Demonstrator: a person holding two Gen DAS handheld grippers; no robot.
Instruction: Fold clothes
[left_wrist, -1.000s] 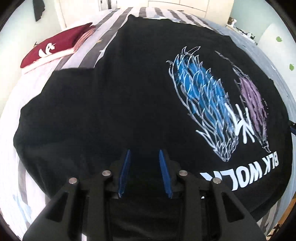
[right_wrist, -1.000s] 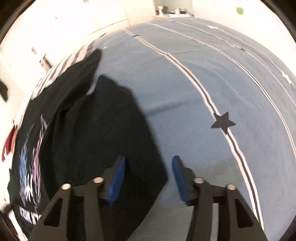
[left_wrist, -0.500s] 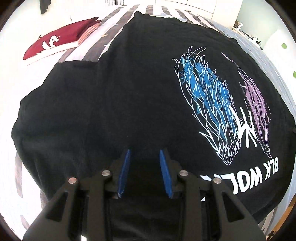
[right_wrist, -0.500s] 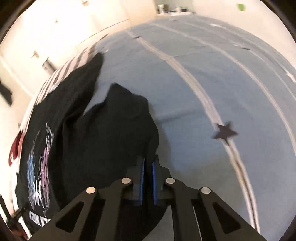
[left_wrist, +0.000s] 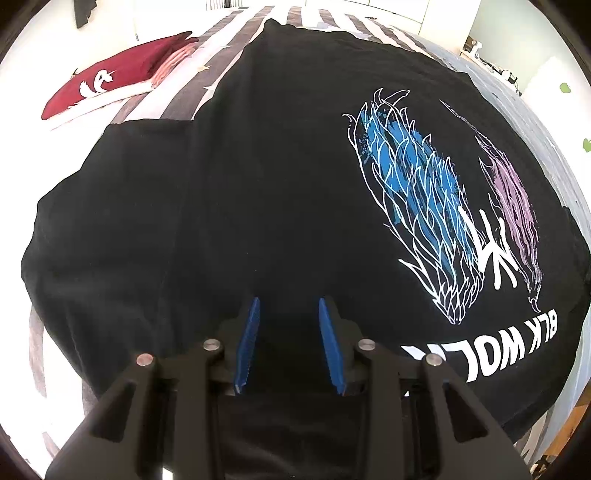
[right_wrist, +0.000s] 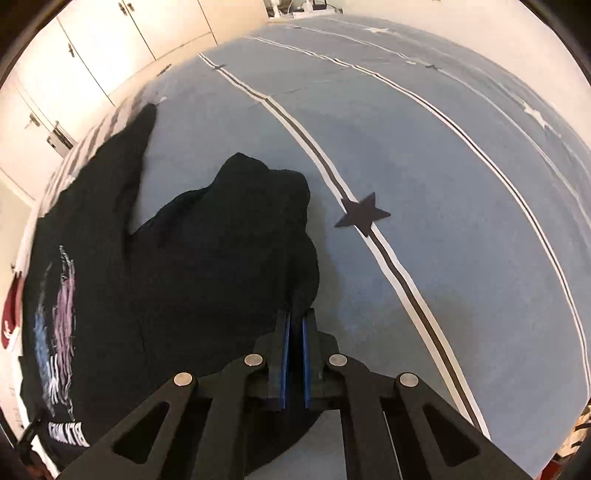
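A black T-shirt with a blue and purple print and white lettering lies spread on the bed. My left gripper is open, its blue fingers hovering over the shirt near its near edge, holding nothing. In the right wrist view the same black T-shirt lies on the blue bedspread. My right gripper is shut on the edge of the shirt's sleeve, which is bunched and lifted toward the shirt's body.
A folded dark red garment lies at the far left on the striped sheet. White cupboards stand beyond the bed. A black star and stripes mark the bedspread to the right of the sleeve.
My right gripper closed on the sleeve edge, which was flat a second ago and is now bunched and pulled up. My left gripper stays open, shifted slightly over the shirt.
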